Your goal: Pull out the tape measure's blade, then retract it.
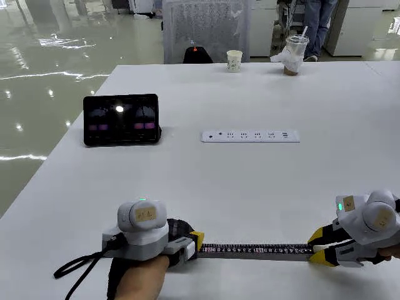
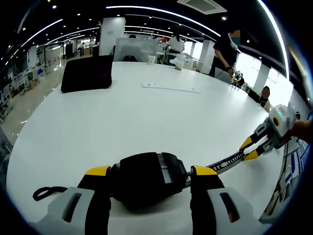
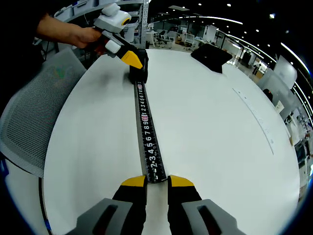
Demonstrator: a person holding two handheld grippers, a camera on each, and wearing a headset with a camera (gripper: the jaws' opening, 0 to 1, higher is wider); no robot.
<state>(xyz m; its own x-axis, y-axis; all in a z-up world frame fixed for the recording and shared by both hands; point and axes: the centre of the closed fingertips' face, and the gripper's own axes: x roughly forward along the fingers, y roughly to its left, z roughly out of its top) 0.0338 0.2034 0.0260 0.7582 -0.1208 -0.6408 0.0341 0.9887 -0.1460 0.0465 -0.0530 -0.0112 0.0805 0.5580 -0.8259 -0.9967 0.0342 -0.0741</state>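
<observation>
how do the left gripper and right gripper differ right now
The left gripper clamps the black tape measure case; the right gripper holds the end of the pulled-out blade. The left gripper's jaws stand wide around the case; the right gripper's are nearly together. Both have yellow-tipped jaws, sit low over the white table and face each other.

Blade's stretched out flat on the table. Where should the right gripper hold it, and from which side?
At the blade's free tip, approaching end-on, opposite the case. The blade lies flat and straight, so the right gripper in line with it, a jaw at each edge, should pull without kinking it.
</observation>
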